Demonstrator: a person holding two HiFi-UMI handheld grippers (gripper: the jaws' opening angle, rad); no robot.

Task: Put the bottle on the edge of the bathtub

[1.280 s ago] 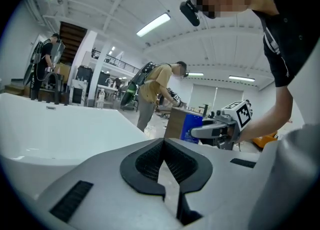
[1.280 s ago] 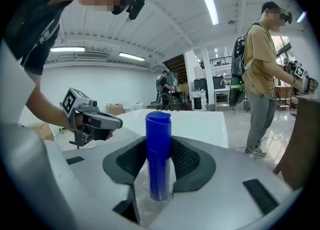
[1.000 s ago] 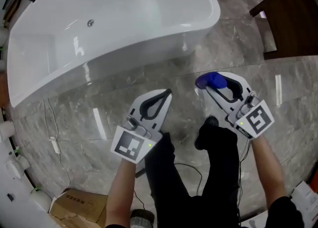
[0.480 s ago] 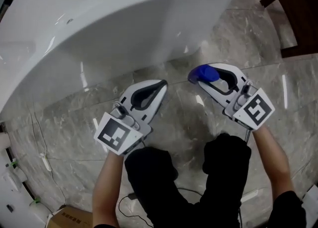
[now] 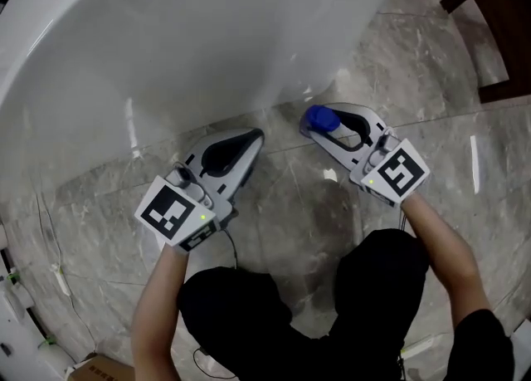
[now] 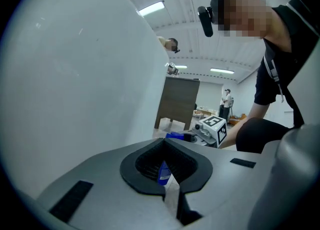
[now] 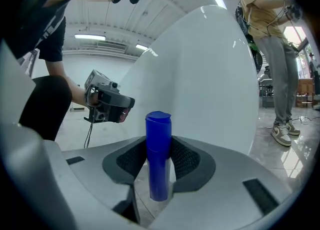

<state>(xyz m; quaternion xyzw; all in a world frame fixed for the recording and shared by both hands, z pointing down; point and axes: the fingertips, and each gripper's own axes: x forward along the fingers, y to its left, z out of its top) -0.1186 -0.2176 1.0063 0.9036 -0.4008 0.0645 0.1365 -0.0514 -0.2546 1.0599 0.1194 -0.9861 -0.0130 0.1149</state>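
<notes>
Low beside the bathtub, both tools have sunk toward the floor. The left tool is closed and empty, while the right tool clamps the blue bottle just beside the tub's outer wall. The bottle is well below the tub's edge, so a lift likely remains.

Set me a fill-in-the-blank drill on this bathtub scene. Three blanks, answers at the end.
1. The right gripper is shut on a ____ bottle.
2. In the right gripper view that bottle stands ____ between the jaws, cap uppermost.
3. The bathtub beside the gripper is ____ in colour.
Missing words: blue; upright; white.
</notes>
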